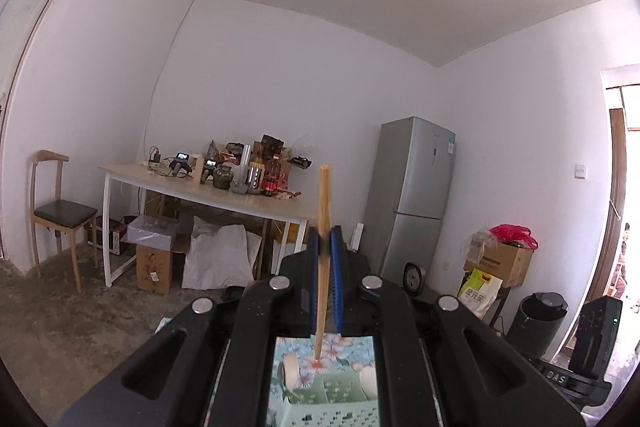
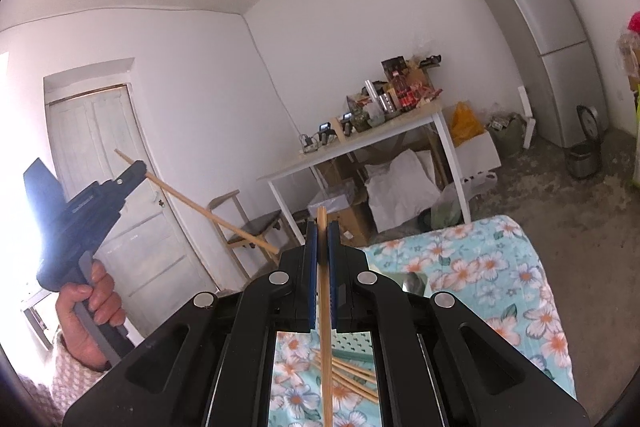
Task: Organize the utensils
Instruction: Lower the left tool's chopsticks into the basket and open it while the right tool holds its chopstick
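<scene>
Each gripper, left [image 1: 325,241] and right [image 2: 321,235], pinched one chopstick [image 1: 323,227] [image 2: 325,307] clear above the floral-clothed table [image 2: 500,267], presumably for sorting into the green basket [image 1: 332,411].

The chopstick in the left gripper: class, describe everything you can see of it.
The chopstick is a slim, straight stick that looks like pale wood or bamboo, plain and unmarked. It is clamped between the blue pads of the left gripper, whose jaws are shut on it, one end above the fingers and the other below. The right wrist view shows it slanting, lifted clear of the floral tablecloth.
</scene>
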